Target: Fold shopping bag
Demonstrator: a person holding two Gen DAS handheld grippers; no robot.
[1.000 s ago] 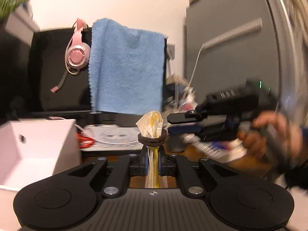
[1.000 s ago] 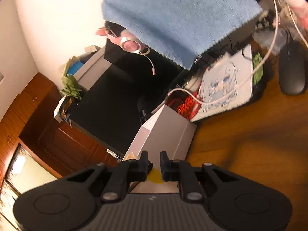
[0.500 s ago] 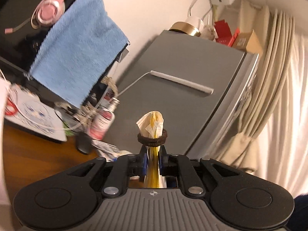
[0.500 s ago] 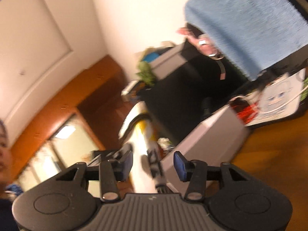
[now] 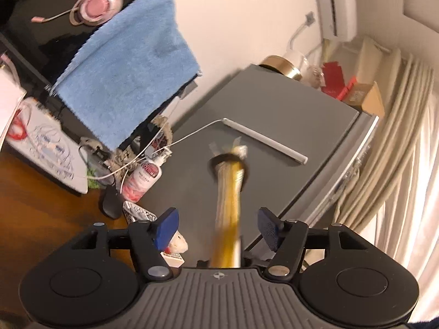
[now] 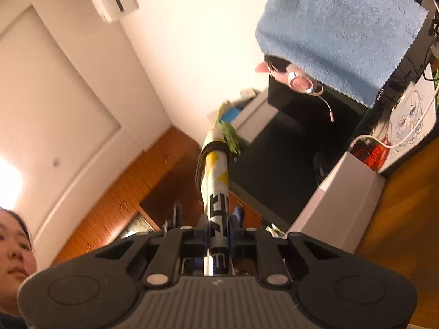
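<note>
**Rolled bag changes claws**

Half a second ago the left claw was pinching the rolled shopping bag and the right claw stood spread; now that is reversed. In the left wrist view, the left claw (image 5: 218, 226) stands spread wide, its blue pads (image 5: 166, 226) well clear on either side of the shopping bag (image 5: 229, 213), a tight yellow-and-white roll running up the middle of the frame, blurred. A dark band (image 5: 229, 164) rings it near the far end, which I judge is what keeps the roll from springing loose. Moving right to the other view, the right claw (image 6: 218, 229) is pressed onto the roll (image 6: 216, 192) at lower centre, carrying it in the air above the tabletop (image 6: 406, 205). So the bag is already rolled and bound; the right-hand grip seems meant to take over so the left can come away.
</note>
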